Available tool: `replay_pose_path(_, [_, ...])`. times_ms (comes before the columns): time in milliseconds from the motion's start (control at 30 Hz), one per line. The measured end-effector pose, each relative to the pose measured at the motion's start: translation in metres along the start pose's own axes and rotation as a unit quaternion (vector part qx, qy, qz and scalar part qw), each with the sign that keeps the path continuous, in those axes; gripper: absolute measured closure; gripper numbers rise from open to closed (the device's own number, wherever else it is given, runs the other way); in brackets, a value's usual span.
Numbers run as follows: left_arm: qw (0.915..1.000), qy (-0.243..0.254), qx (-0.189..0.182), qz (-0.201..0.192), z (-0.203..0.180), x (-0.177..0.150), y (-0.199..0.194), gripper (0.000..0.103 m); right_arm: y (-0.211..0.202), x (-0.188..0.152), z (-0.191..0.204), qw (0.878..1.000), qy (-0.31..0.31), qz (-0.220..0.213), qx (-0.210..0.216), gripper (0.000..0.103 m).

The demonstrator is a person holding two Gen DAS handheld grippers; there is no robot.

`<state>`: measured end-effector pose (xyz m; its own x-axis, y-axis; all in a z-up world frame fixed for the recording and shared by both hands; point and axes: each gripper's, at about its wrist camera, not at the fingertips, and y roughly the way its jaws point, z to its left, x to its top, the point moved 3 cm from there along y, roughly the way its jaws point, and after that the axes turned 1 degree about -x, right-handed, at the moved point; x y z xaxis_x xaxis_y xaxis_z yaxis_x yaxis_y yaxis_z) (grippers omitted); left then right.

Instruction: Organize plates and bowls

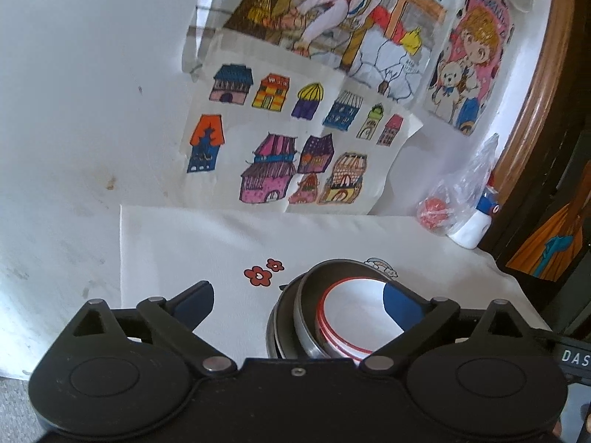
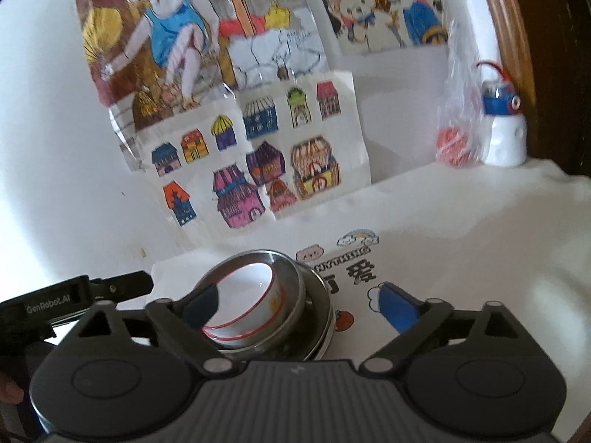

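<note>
A white bowl with a red rim [image 1: 351, 317] sits nested in a steel bowl [image 1: 310, 295], which rests on a stack of steel plates [image 1: 275, 332] on the white cloth. My left gripper [image 1: 299, 304] is open and wide; its right finger [image 1: 400, 304] overlaps the white bowl in view, and its left finger is over bare cloth. In the right wrist view the same white bowl [image 2: 240, 295] and steel stack [image 2: 317, 317] lie low and left of centre. My right gripper [image 2: 299, 306] is open too, its left finger [image 2: 201, 302] in front of the bowl's near side. Neither gripper holds anything.
The white cloth [image 2: 461, 258] with cartoon prints covers the table. Coloured drawings [image 1: 280, 136] hang on the wall behind. At the back right stand a plastic bag with a red ball [image 2: 452, 144] and a white and blue bottle [image 2: 504, 136], beside a wooden frame [image 1: 532, 110].
</note>
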<state>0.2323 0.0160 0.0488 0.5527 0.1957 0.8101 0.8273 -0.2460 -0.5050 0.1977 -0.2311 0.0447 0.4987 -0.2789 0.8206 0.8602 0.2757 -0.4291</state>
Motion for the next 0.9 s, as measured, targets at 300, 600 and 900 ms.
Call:
replay_pose_path(300, [0.9992,0.023,0.016,-0.029,0.005,-0.014,-0.036,0.001,-0.036,-0.016,0.006,0.999,-0.018,-0.043,-0.013,0.000])
replay_pose_path(600, [0.9976,0.043,0.029,-0.045,0.007,-0.038,-0.065,0.001,-0.063,-0.045,0.018,0.997,-0.037,-0.066,-0.028,0.000])
replay_pose_path(900, [0.9965,0.055,0.032,-0.054,0.010,-0.065,-0.086,0.001,-0.081,-0.070,0.020,0.994,-0.043,-0.086,-0.050,0.000])
